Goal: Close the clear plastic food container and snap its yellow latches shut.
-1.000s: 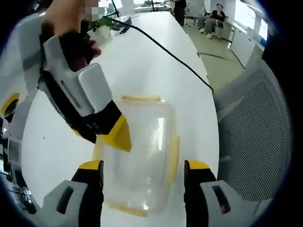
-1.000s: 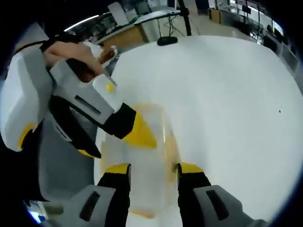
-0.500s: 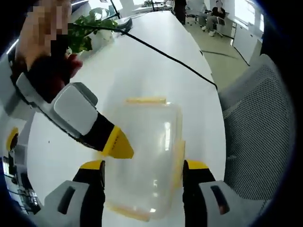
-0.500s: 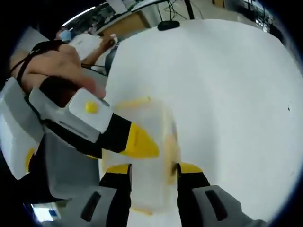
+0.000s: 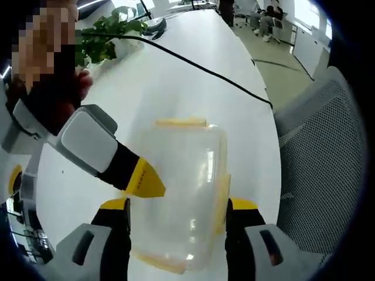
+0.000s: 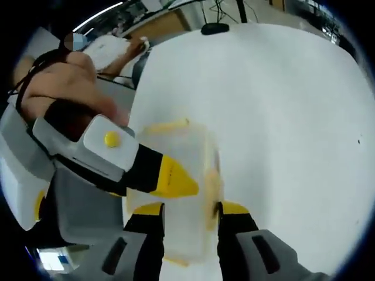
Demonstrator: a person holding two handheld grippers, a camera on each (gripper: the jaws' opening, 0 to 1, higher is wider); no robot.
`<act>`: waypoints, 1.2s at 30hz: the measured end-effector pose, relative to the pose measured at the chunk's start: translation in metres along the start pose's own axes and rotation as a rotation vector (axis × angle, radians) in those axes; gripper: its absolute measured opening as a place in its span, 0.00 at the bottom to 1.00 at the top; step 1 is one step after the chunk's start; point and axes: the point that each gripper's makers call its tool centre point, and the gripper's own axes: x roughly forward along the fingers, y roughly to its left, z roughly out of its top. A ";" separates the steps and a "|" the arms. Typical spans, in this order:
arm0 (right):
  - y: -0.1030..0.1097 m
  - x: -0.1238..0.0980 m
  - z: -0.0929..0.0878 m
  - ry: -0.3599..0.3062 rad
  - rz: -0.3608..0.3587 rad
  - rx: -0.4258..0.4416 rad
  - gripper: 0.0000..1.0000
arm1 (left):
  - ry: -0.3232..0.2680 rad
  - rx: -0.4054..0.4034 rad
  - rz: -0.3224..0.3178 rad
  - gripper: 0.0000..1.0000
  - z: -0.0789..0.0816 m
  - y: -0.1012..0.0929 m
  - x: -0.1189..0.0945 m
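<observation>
The clear plastic container (image 5: 183,175) lies on the white table (image 5: 176,88) with its lid on. Yellow latches show at its far end (image 5: 180,123) and along its right side (image 5: 221,196). My left gripper (image 5: 179,205) hovers open over it, jaws spread about as wide as the box. My right gripper (image 5: 146,181) reaches in from the left, its yellow tip on the box's left edge. In the right gripper view the container (image 6: 184,155) sits past my open right gripper (image 6: 190,209), and the left gripper (image 6: 176,180) lies across the lid.
A black cable (image 5: 205,64) runs over the table behind the box, with a potted plant (image 5: 108,41) at the far left. A grey mesh chair (image 5: 322,164) stands close to the table edge. A hand (image 6: 64,88) holds the left gripper.
The right gripper has tilted from steep to flatter, and its tip has stayed at the container's left edge. The container has not moved; both views have shifted slightly.
</observation>
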 end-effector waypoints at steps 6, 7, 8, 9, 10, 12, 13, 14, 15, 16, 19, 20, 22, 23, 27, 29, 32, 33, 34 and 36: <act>0.002 0.000 -0.001 -0.009 0.012 0.013 0.30 | 0.006 0.001 0.009 0.64 0.000 0.000 0.001; 0.001 0.003 0.007 -0.044 0.004 0.012 0.30 | 0.012 -0.006 -0.010 0.64 -0.001 -0.004 0.001; 0.003 0.000 0.000 -0.006 0.017 0.006 0.30 | 0.010 -0.001 0.004 0.64 0.000 0.000 0.000; 0.002 0.000 0.001 0.000 0.018 0.000 0.30 | 0.009 0.002 0.006 0.64 0.001 0.001 0.000; 0.002 0.000 0.001 0.001 0.018 0.003 0.30 | 0.009 0.000 0.008 0.64 0.000 0.000 0.000; 0.001 0.000 0.002 0.007 0.015 0.007 0.30 | 0.022 -0.005 0.013 0.63 -0.002 -0.001 0.001; 0.000 0.000 0.002 0.012 0.016 0.006 0.30 | 0.022 -0.004 0.019 0.63 -0.001 0.002 0.000; 0.000 0.001 0.002 0.024 0.012 0.012 0.30 | 0.021 -0.001 0.018 0.63 -0.001 0.003 0.000; 0.001 0.002 0.002 0.032 0.009 0.014 0.30 | 0.016 0.000 0.011 0.63 -0.002 0.005 -0.001; 0.001 0.001 0.002 0.041 0.006 0.006 0.30 | 0.014 0.000 0.010 0.63 -0.003 0.004 0.000; -0.001 0.002 0.000 0.061 0.002 -0.007 0.31 | 0.014 0.003 0.018 0.64 -0.002 0.003 0.000; -0.002 0.002 -0.001 0.060 0.004 -0.002 0.31 | 0.018 0.006 0.019 0.64 -0.001 0.003 0.001; -0.001 0.001 -0.002 0.036 0.015 0.013 0.31 | 0.023 0.009 0.026 0.64 -0.002 0.002 0.002; -0.002 0.002 -0.003 0.025 0.019 0.011 0.31 | 0.022 0.010 0.030 0.64 -0.002 0.004 0.002; 0.000 0.002 -0.004 -0.005 0.030 0.013 0.31 | 0.026 0.013 0.039 0.64 -0.002 0.004 0.003; 0.001 0.002 -0.003 -0.009 0.032 0.012 0.32 | 0.029 0.015 0.045 0.64 -0.002 0.004 0.003; 0.003 0.002 -0.003 -0.012 0.032 0.004 0.32 | 0.031 0.016 0.049 0.65 -0.003 0.003 0.004; 0.003 0.002 -0.002 -0.013 0.032 0.003 0.32 | 0.030 0.016 0.050 0.65 -0.003 0.003 0.004; 0.003 0.002 -0.002 -0.010 0.032 0.005 0.32 | 0.028 0.016 0.052 0.65 -0.003 0.003 0.004; 0.005 0.002 -0.001 -0.006 0.024 0.012 0.33 | 0.025 0.016 0.054 0.65 -0.003 0.003 0.004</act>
